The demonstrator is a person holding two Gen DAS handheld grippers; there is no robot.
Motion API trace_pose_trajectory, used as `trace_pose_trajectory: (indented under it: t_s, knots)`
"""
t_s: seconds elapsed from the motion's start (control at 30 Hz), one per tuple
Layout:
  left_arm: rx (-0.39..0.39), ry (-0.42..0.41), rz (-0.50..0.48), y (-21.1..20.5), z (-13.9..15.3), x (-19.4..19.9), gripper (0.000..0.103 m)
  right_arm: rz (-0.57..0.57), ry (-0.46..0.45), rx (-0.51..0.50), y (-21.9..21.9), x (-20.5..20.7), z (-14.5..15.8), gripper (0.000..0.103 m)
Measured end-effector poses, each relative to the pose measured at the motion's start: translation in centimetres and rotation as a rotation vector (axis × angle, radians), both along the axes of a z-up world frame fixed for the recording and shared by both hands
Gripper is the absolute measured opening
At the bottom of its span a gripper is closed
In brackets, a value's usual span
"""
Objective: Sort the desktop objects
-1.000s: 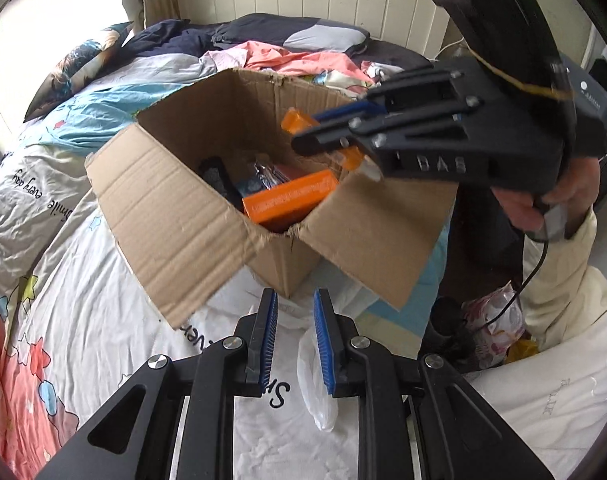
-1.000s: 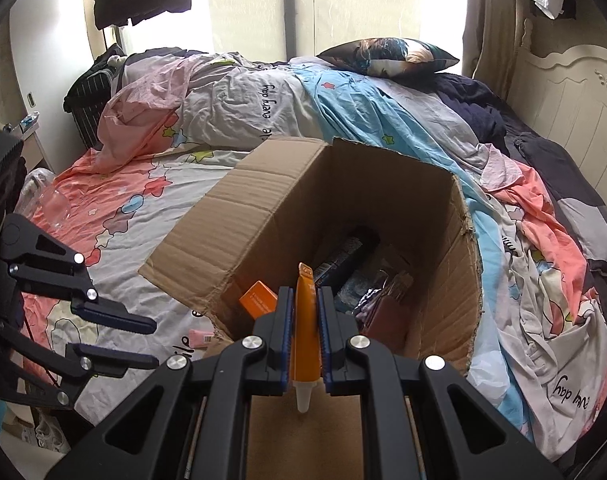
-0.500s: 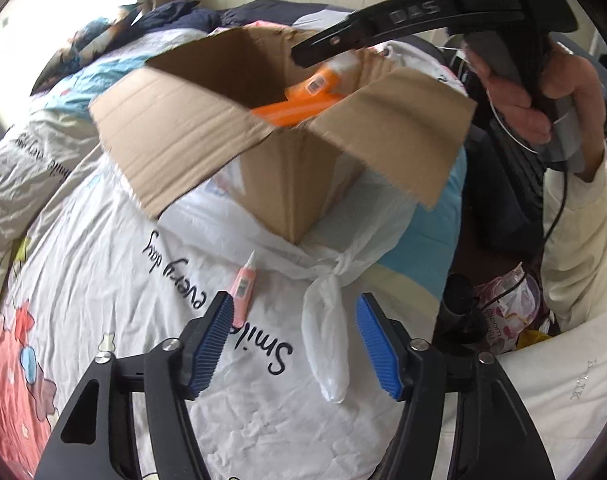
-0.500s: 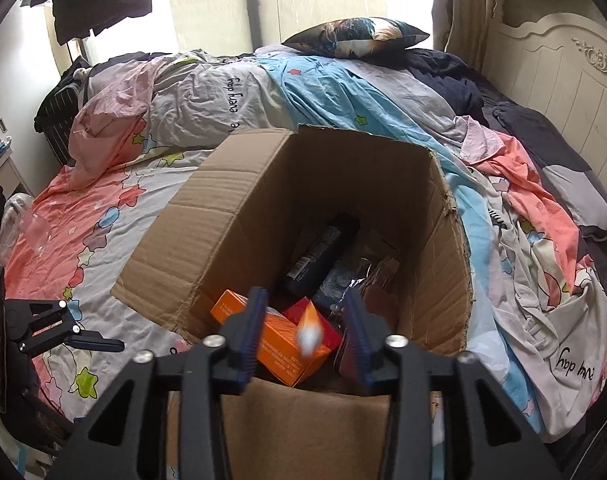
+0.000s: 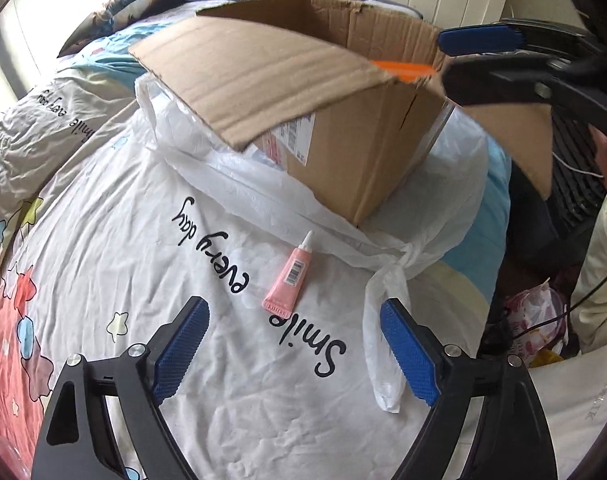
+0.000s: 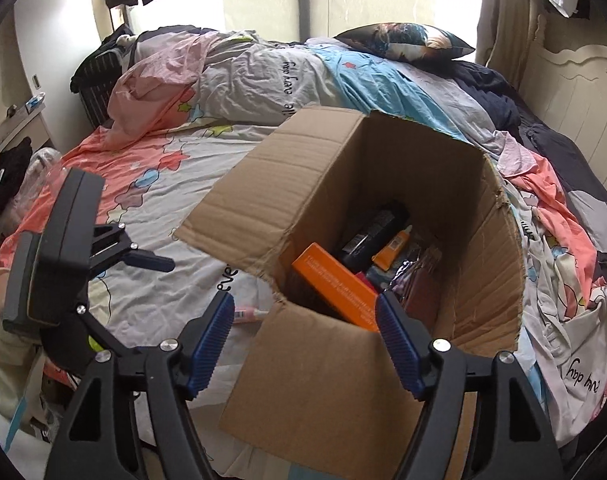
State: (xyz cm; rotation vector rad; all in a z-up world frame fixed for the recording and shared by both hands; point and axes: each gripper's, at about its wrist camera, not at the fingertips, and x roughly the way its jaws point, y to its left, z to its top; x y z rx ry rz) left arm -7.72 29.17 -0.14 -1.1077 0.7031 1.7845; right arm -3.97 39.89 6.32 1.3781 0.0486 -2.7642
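Observation:
An open cardboard box [image 5: 343, 128] [image 6: 455, 216] stands on the bed. Inside it lie an orange tube [image 6: 392, 249], an orange carton [image 6: 337, 284], a dark bottle [image 6: 373, 227] and other items. A small pink tube [image 5: 289, 278] lies on the white quilt just in front of the box; its end shows in the right wrist view [image 6: 249, 315]. My left gripper [image 5: 293, 354] is open and empty, low over the quilt with the pink tube just beyond its fingertips. My right gripper [image 6: 305, 344] is open and empty above the box's near flap; it also shows in the left wrist view [image 5: 503, 48].
A thin white plastic bag [image 5: 387, 292] lies under and around the box, its knotted tail beside my left gripper's right finger. The bed is covered in rumpled quilts [image 6: 263, 80] and a pillow [image 6: 403, 42]. A headboard [image 6: 575, 92] stands at the right.
My right gripper opened and dropped the orange tube into the box. My left gripper opened wide and moved down toward the pink tube on the quilt.

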Motion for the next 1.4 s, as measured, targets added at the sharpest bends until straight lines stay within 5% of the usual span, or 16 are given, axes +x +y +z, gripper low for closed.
trace_pose_trajectory:
  t_s: [0.4, 0.87, 1.4]
  knots:
    - [0.003, 0.004, -0.026, 0.1, -1.1, 0.0, 0.090, 0.069, 0.008, 0.076, -3.6, 1.7, -0.5, 0.070]
    - [-0.003, -0.001, -0.035, -0.9, -1.3, 0.4, 0.090, 0.147, -0.064, 0.032, -6.5, 2.0, -3.4, 0.070]
    - [-0.063, -0.023, -0.142, 2.1, -5.0, 0.3, 0.090, -0.001, -0.121, -0.093, -3.0, 4.3, -9.4, 0.070]
